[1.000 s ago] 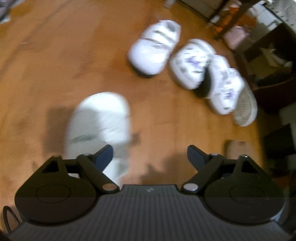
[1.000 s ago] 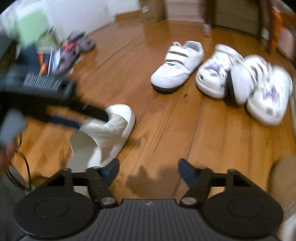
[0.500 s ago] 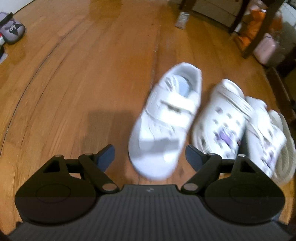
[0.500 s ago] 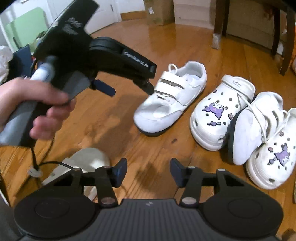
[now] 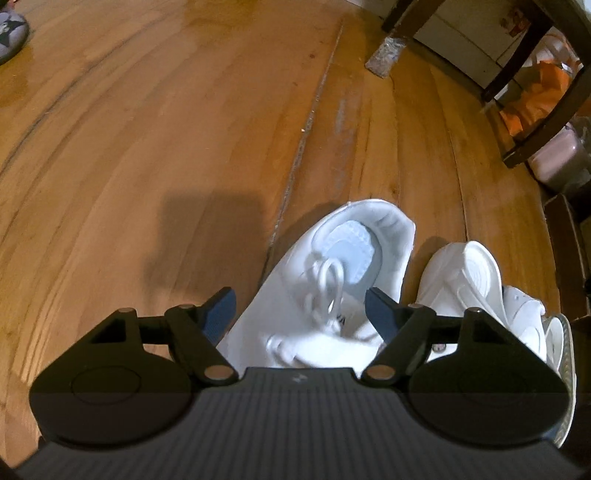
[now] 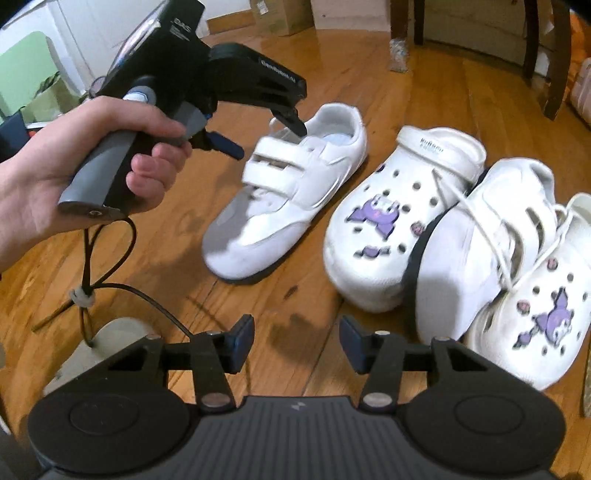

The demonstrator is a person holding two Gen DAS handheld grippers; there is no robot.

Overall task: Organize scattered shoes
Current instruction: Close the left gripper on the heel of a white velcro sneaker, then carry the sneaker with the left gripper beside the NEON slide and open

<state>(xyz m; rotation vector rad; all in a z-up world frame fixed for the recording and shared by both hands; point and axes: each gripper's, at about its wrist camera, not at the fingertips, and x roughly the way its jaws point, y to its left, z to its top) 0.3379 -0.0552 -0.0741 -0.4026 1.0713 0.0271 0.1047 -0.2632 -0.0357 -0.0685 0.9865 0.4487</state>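
A white strap sneaker (image 5: pixel 354 251) (image 6: pixel 288 206) stands on the wooden floor with its heel pointing away. My left gripper (image 5: pixel 301 314) (image 6: pixel 264 136), held in a hand (image 6: pixel 74 166), hovers open over its tongue with one finger on each side, and the pads do not press on it. To its right stands a white clog (image 6: pixel 399 221) (image 5: pixel 465 280) with purple charms. Past it a second white sneaker (image 6: pixel 480 240) lies tipped on its side against another such clog (image 6: pixel 535 314). My right gripper (image 6: pixel 297 341) is open over bare floor, short of the shoes.
A pale slipper (image 6: pixel 110 332) lies at the lower left under the left gripper's cable (image 6: pixel 110 288). Dark furniture legs (image 5: pixel 535 44), an orange bag (image 5: pixel 543 88) and a pink tub (image 5: pixel 557 158) crowd the far right. A grey slipper (image 5: pixel 11 33) sits far left.
My left gripper swung from over the pale slipper to above the strap sneaker and came down close to it. My right gripper's jaws narrowed, and it drew nearer the row of shoes.
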